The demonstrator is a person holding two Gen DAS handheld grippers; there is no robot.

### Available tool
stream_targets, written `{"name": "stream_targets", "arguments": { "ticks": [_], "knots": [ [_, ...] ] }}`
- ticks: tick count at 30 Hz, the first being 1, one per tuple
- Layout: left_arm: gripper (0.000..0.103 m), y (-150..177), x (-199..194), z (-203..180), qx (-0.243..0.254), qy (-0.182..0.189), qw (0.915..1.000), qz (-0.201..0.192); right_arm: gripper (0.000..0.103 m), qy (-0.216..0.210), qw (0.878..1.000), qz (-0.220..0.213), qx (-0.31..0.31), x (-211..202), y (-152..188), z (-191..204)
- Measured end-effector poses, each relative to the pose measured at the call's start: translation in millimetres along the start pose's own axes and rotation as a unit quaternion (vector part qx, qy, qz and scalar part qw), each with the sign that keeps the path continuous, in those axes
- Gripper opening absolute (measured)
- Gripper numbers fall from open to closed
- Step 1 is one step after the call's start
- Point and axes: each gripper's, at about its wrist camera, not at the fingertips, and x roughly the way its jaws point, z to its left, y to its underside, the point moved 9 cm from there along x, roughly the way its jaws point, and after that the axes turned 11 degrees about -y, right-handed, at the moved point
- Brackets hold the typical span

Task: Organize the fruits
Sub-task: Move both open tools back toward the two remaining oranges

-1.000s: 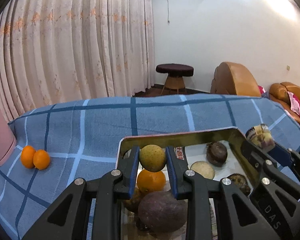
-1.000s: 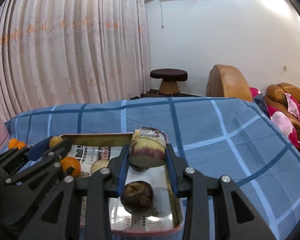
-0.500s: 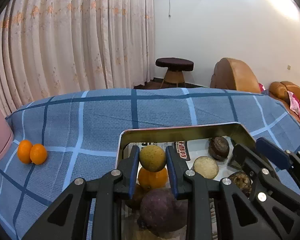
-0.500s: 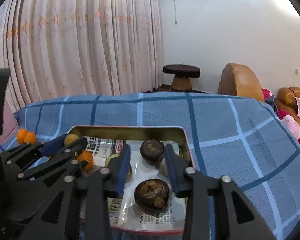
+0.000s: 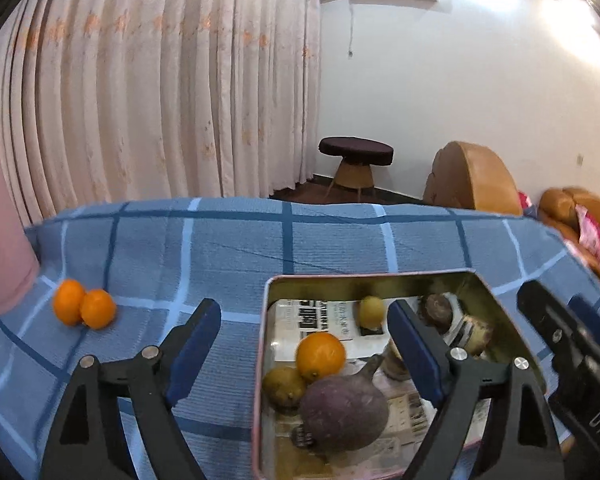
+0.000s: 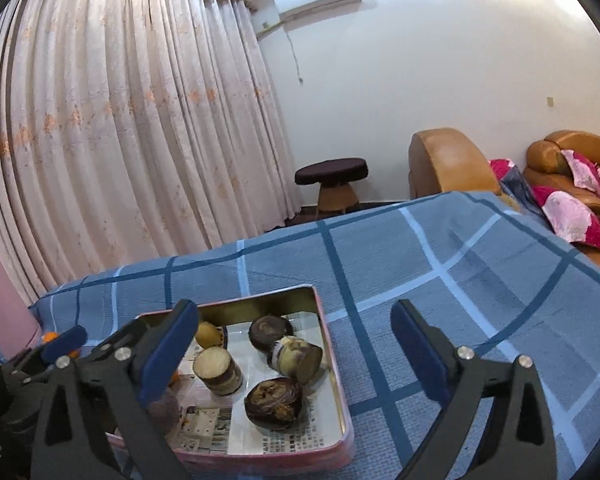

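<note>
A metal tray (image 5: 364, 280) lined with newspaper sits on the blue checked cloth. It holds an orange (image 5: 321, 356), a yellow-green fruit (image 5: 371, 311), another one (image 5: 284, 386), a big purple fruit (image 5: 344, 412) and several brown pieces (image 6: 274, 400). My left gripper (image 5: 304, 346) is open and empty over the tray's left edge. My right gripper (image 6: 296, 346) is open and empty above the tray's right rim (image 6: 332, 356). Two oranges (image 5: 85, 309) lie on the cloth to the left.
A pink object (image 5: 2, 240) stands at the far left. Curtains, a stool (image 5: 356, 160) and brown sofas (image 6: 572, 172) lie beyond the table's far edge. The cloth (image 6: 480, 272) stretches right of the tray.
My left gripper opened and let the yellow-green fruit into the tray. My right gripper released the cut piece into the tray, opened wide and swung right.
</note>
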Motion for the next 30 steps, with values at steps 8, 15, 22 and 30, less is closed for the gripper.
{"name": "stream_targets", "arguments": {
  "ticks": [8, 15, 22, 30],
  "knots": [
    [0.086, 0, -5, 44, -0.020, -0.050, 0.9982, -0.025, 0.099, 0.030, 0.998, -0.046, -0.038, -19, -9, 12],
    [0.086, 6, -4, 82, -0.020, -0.086, 0.9957, -0.028, 0.099, 0.028, 0.998, -0.038, -0.030, -13, -6, 24],
    [0.086, 12, -1, 116, -0.019, -0.111, 0.9933, -0.025, 0.099, 0.009, 0.999, -0.020, -0.031, -3, 5, 56],
    [0.086, 18, 5, 162, -0.032, -0.140, 0.9895, -0.012, 0.099, -0.024, 0.998, 0.000, -0.054, 13, 21, 112]
  ]
}}
